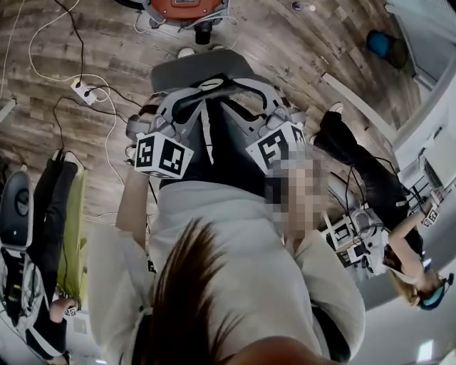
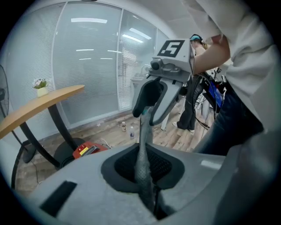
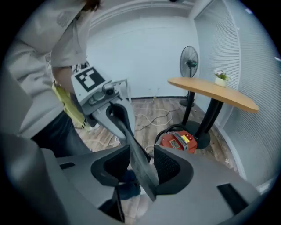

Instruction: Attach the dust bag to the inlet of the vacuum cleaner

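Note:
A dark grey dust bag [image 2: 144,169] is stretched as a narrow band between my two grippers. My left gripper [image 2: 148,197] is shut on one end of that band. In the right gripper view the band [image 3: 139,160] runs between the jaws of my right gripper [image 3: 141,178], which stand wide with a gap beside the cloth. Each gripper sees the other across the bag: the right one [image 2: 154,103], the left one [image 3: 115,115]. In the head view both grippers, left [image 1: 187,101] and right [image 1: 258,98], point down over the floor. The red vacuum cleaner [image 1: 185,7] sits on the floor ahead.
A wooden-topped table [image 3: 211,93] on a black round foot stands by the vacuum cleaner [image 3: 178,141], with a fan [image 3: 189,62] behind. A power strip [image 1: 84,90] and cables lie at the left. Another person [image 1: 370,187] stands at the right. Small bottles [image 2: 127,128] stand on the floor.

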`<control>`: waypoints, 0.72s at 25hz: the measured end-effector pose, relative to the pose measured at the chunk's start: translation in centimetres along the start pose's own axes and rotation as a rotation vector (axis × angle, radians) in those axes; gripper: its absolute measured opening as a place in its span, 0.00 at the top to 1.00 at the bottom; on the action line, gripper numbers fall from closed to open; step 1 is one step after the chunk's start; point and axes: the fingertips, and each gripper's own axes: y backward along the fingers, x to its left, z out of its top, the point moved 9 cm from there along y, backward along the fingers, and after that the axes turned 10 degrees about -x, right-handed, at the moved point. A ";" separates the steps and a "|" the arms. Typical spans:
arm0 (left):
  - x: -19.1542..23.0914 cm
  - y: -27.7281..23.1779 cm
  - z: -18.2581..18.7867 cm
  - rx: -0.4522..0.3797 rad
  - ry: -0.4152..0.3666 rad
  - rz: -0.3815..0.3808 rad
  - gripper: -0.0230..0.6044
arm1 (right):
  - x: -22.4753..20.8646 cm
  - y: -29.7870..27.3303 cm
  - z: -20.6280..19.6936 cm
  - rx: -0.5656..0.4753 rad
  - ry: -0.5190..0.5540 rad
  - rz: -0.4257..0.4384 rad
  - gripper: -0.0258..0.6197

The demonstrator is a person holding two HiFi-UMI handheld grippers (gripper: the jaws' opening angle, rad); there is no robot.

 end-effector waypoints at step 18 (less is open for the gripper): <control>1.1 -6.6 -9.0 0.109 -0.070 -0.133 0.90 | -0.7 -10.4 -9.7 0.387 0.116 0.119 0.88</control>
